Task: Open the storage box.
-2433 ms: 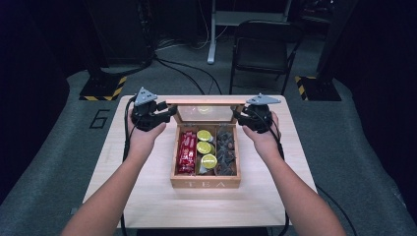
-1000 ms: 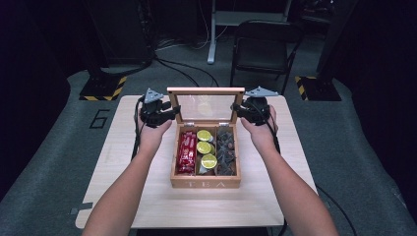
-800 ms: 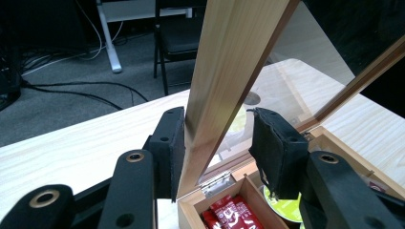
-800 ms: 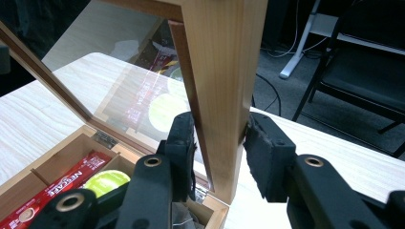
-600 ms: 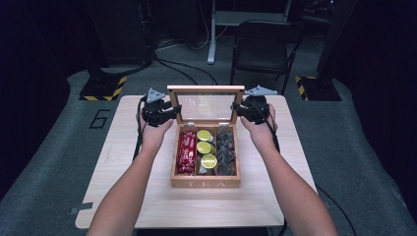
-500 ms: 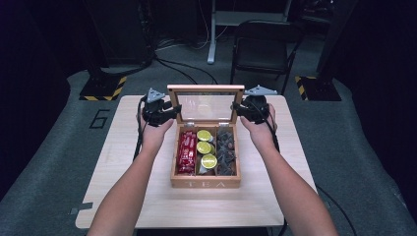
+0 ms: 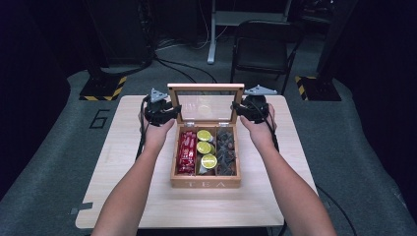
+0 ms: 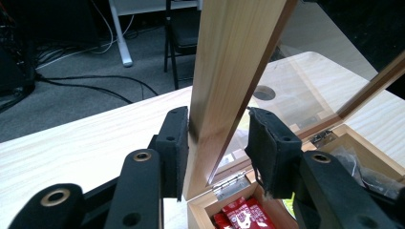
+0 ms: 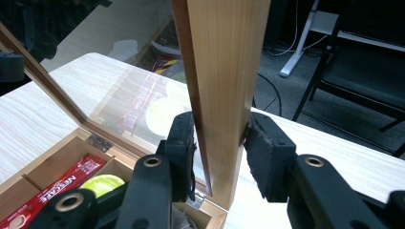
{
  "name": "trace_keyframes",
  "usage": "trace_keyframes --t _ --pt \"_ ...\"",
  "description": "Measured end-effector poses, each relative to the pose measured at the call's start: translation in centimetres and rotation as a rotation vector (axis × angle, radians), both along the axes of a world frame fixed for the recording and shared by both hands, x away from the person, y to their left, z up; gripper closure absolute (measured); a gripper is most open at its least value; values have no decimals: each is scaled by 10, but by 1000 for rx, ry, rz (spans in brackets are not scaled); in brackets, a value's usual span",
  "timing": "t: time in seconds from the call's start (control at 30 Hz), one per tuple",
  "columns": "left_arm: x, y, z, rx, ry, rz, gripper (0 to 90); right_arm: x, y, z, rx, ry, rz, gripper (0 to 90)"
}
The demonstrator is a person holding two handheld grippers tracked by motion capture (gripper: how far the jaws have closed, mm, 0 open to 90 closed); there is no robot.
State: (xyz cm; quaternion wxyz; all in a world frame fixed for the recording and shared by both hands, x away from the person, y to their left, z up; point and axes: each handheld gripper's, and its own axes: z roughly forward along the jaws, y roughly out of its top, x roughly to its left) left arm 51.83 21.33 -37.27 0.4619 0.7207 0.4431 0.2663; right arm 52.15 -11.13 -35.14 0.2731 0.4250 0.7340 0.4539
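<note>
The left tool (image 8: 215,152) straddles the left side rail of the glass-paned lid (image 7: 206,104). Its outer pad (image 8: 174,148) lies against the wood while the inner pad stands a little off the glass side; its jaws have just been closing around the rail and are not yet pinching it from both sides. The right tool (image 9: 219,157) is clamped on the lid's right side rail, both pads pressed to the wood.

The lid stands upright between the two tools, hinged to the far edge of the wooden tea box (image 7: 205,183). The box sits mid-bench (image 7: 123,196), its open compartments just nearer the person than both tools: red packets (image 7: 187,151) on the left, yellow-topped capsules (image 7: 205,147) in the middle, dark wrapped pieces (image 7: 226,151) on the right.
</note>
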Motion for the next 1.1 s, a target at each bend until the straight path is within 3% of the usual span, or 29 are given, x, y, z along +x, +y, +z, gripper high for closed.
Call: trace_keyframes --t 0.53,1.1 --pt "2 0 -1 -3 5 5 636 4 0 -5 13 6 2 606" --pt "7 -1 -1 -18 13 30 644 11 -4 -28 15 45 3 555"
